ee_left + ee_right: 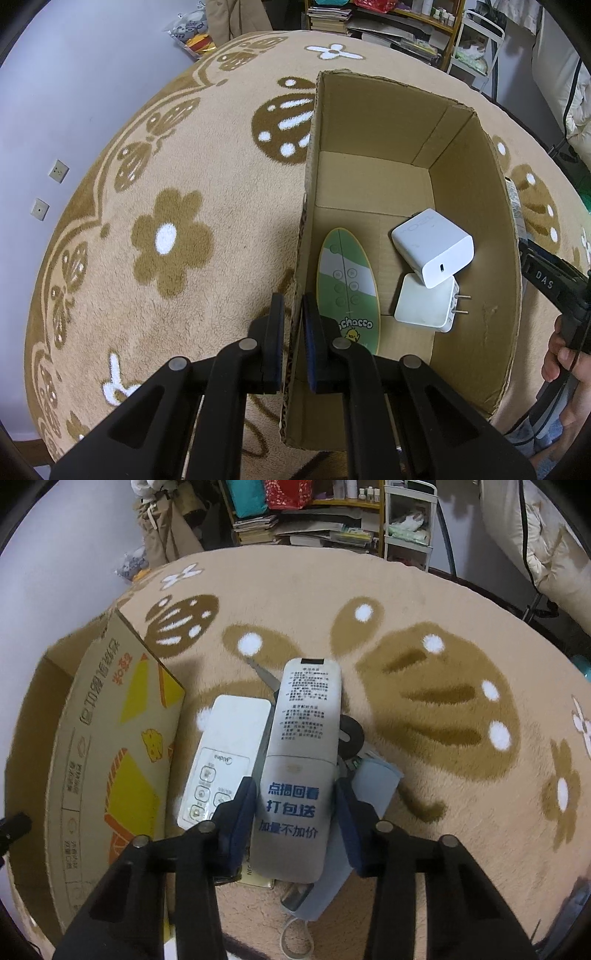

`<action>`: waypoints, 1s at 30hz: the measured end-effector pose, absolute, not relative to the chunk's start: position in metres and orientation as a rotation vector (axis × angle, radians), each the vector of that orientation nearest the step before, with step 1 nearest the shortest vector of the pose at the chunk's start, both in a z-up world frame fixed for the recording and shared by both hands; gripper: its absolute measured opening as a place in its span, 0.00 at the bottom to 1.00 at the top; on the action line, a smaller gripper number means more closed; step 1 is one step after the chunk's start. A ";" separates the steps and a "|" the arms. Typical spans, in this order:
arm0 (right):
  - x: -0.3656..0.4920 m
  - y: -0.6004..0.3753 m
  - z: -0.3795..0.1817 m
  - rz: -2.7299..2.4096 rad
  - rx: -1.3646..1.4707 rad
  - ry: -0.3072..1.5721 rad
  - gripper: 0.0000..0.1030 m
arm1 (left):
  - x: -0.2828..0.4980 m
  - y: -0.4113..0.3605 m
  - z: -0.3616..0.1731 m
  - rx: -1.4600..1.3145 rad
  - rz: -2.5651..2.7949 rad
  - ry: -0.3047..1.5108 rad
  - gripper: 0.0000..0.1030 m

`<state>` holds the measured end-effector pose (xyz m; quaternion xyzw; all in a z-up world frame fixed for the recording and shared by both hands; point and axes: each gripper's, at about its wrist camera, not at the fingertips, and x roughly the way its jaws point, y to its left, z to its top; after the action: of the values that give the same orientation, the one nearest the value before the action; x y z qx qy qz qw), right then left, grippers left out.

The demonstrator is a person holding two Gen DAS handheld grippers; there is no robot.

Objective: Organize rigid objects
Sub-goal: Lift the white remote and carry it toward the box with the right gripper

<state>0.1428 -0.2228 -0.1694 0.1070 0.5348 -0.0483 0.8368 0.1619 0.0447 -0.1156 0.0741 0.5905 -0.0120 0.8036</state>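
Right wrist view showed the right gripper [295, 812] straddling a grey remote [301, 746] — pads flanking, not visibly pinching its lower body — stiff, light, slick plastic, best gripped mid-sides.

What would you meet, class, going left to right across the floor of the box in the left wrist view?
Cardboard box wall pinched by the left gripper → green oval remote → two white chargers, one resting on the other → far box wall.

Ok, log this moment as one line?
left gripper: shut on box wall | right gripper: straddling grey remote, contact unclear | in box: two chargers, green remote
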 end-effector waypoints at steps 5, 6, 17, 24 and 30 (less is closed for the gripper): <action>0.145 -0.204 -0.172 -0.150 0.097 1.144 0.47 | 0.162 0.044 -0.116 0.161 -0.023 1.268 0.10; 0.145 -0.202 -0.172 -0.153 0.080 1.141 0.47 | 0.162 0.044 -0.116 0.161 -0.022 1.269 0.10; 0.137 -0.218 -0.164 -0.109 0.170 1.153 0.43 | 0.161 0.045 -0.116 0.163 -0.023 1.267 0.09; 0.135 -0.228 -0.151 -0.088 0.270 1.102 0.43 | 0.160 0.045 -0.116 0.166 -0.025 1.268 0.09; 0.135 -0.228 -0.140 -0.060 0.314 1.069 0.43 | 0.161 0.045 -0.116 0.164 -0.026 1.269 0.09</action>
<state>0.1346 -0.2278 -0.1405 0.1488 0.5073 -0.0286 0.8483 0.1607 0.0447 -0.1158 0.0765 0.5919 -0.0120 0.8023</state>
